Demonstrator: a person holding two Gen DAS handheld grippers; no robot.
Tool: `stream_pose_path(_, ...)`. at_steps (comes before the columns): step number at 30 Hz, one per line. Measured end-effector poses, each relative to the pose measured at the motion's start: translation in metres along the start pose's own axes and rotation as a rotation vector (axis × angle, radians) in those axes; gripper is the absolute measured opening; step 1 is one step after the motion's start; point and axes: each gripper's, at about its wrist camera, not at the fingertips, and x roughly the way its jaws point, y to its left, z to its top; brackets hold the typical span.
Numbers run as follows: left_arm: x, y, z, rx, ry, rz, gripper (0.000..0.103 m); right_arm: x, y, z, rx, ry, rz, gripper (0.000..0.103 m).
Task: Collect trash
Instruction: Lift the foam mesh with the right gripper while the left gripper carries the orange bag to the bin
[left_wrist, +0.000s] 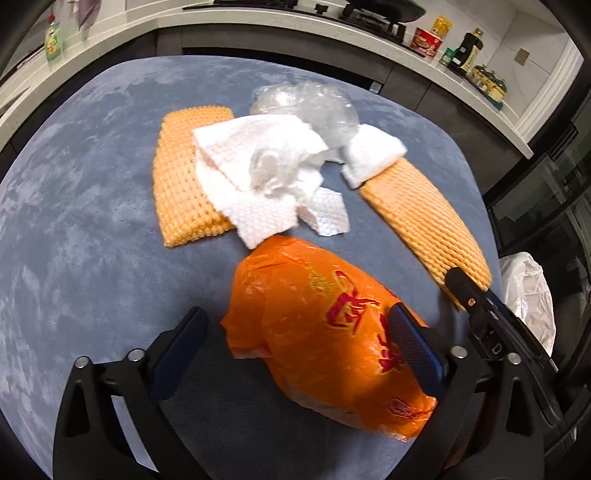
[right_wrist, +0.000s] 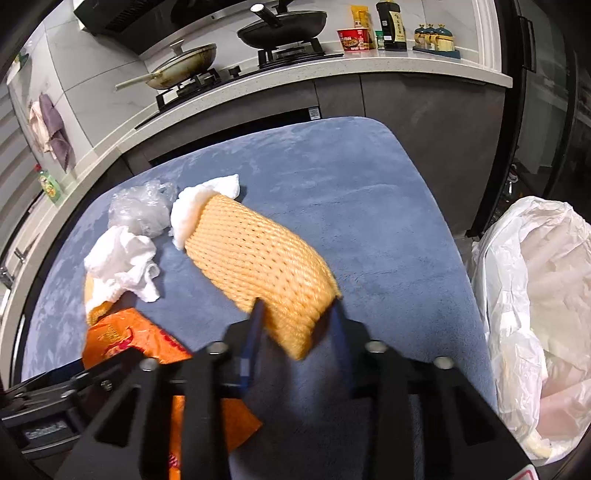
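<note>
An orange plastic bag with red print lies on the blue table, between the fingers of my left gripper. That gripper stands open; its left finger is apart from the bag and its right finger rests against the bag's side. My right gripper is shut on the near end of a yellow foam net sleeve, which tilts up off the table. In the left wrist view the same sleeve runs to the right gripper. Crumpled paper towels lie beyond the bag.
A second yellow foam net lies under the paper towels. Clear crumpled plastic and a white tissue wad sit further back. A bin lined with a white bag stands off the table's right edge. Behind is a kitchen counter with pans.
</note>
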Motion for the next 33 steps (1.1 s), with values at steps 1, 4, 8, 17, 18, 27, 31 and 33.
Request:
stream_pose_path(1, -0.001, -0.002, -0.001, 0.010, -0.001, -0.004, 0.081, -0.002, 0.001, -0.001, -0.007, -0.002, 0.000, 0.018)
stream_pose_path(4, -0.003, -0.008, -0.003, 0.037, -0.007, -0.006, 0.062, -0.013, 0.003, -0.006, -0.023, -0.023, -0.013, 0.014)
stream_pose_path(8, -0.009, -0.010, -0.005, 0.050, -0.007, -0.034, 0.043, -0.030, -0.003, -0.013, 0.006, -0.045, -0.006, 0.013)
stream_pose_path(17, -0.034, -0.026, -0.018, 0.126, -0.030, -0.095, 0.031, -0.084, -0.026, -0.023, 0.095, -0.133, -0.005, 0.013)
stream_pose_path(18, -0.039, -0.028, -0.019, 0.134, -0.036, -0.102, 0.031, -0.091, -0.030, -0.024, 0.107, -0.146, -0.005, 0.013)
stream_pose_path(27, -0.084, -0.056, -0.029, 0.211, -0.110, -0.161, 0.031, -0.150, -0.069, -0.029, 0.202, -0.260, -0.040, 0.013)
stream_pose_path(31, -0.099, -0.070, -0.031, 0.234, -0.129, -0.183, 0.031, -0.170, -0.088, -0.034, 0.247, -0.299, -0.064, 0.013)
stream_pose_path(33, -0.107, -0.080, -0.034, 0.248, -0.142, -0.196, 0.031, -0.179, -0.096, -0.037, 0.261, -0.314, -0.076, 0.013)
